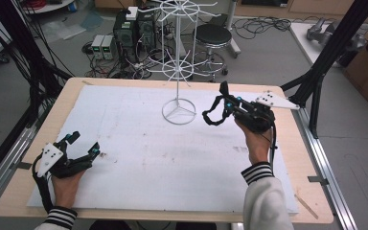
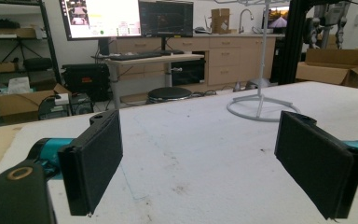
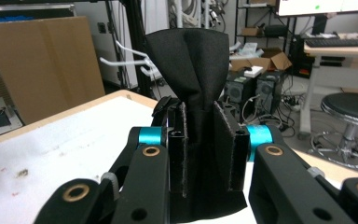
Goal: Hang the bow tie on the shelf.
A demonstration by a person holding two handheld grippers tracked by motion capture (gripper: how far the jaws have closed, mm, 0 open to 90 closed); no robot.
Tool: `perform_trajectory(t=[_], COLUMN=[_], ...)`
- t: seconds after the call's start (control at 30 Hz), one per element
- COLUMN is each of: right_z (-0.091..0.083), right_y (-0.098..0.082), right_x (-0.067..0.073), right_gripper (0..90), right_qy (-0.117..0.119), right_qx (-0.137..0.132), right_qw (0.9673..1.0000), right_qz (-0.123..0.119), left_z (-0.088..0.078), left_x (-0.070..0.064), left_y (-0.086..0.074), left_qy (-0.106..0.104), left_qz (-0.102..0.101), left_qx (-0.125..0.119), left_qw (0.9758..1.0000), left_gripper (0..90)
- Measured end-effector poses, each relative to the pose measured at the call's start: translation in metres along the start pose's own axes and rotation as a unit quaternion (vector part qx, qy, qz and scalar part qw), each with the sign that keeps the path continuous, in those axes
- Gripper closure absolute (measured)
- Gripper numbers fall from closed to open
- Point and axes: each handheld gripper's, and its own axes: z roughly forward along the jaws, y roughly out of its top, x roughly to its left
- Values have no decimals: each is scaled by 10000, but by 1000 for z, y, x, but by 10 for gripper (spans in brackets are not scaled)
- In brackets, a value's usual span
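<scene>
Right gripper, jaws clamped on a black folded cloth piece, sits just right of the white wire display rack at centre frame; left gripper, jaws spread and empty, lies well apart at lower left.

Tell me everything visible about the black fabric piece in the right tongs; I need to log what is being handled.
The black fabric piece looks like thin, matte woven cloth. The right tongs are shut on it, pinching it between their padded jaws, so it gathers into folds and fans out above them. In the high view it is held off the white table cover, near the white wire rack, with a dark loop hanging left of the tongs.
</scene>
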Motion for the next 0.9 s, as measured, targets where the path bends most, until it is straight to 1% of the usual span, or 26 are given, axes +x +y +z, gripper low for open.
perform_trajectory(t=[0.13,0.17,0.2,0.27,0.33,0.4,0.43,0.5,0.53,0.57,0.63,0.73,0.77,0.8,0.87,0.9], right_z=[12,17,17,26,28,39,39,46,53,53,60,72,72,77,79,83], right_y=[10,14,14,20,22,28,28,32,35,35,38,41,41,43,43,44], right_x=[5,8,8,12,13,17,17,20,22,22,25,26,26,28,28,28], right_gripper=[761,761,761,761,761,761,761,761,761,761,761,761,761,761,761,761], right_qy=[88,107,107,143,155,202,202,230,277,277,269,289,289,264,272,282], right_qx=[-6,-41,-41,-11,9,-32,-32,-20,-2,-2,0,35,35,74,89,95], right_qw=[9999,9998,9998,9997,9997,9995,9995,9994,9992,9992,9990,9989,9989,9987,9986,9985], right_qz=[-77,-132,-132,-185,-192,-259,-259,-257,-297,-297,-368,-370,-370,-436,-453,-469], left_z=[0,0,0,0,0,0,0,0,0,0,0,0,0,0,0,0], left_x=[0,0,0,0,0,0,0,0,0,0,0,0,0,0,0,0], left_y=[0,0,0,0,0,0,0,0,0,0,0,0,0,0,0,0], left_qy=[0,0,1,0,-2,-3,-1,-3,-1,-1,-1,-4,-5,-4,-5,-4], left_qz=[0,-1,-2,-3,0,2,3,4,2,1,0,6,4,3,-3,-6], left_qx=[2,1,0,1,2,2,-5,-6,-4,-7,-7,9,7,7,4,1], left_qw=[10000,10000,10000,10000,10000,10000,10000,10000,10000,10000,10000,10000,10000,10000,10000,10000], left_gripper=[155,155,155,155,155,155,155,155,155,155,155,155,155,155,155,155])
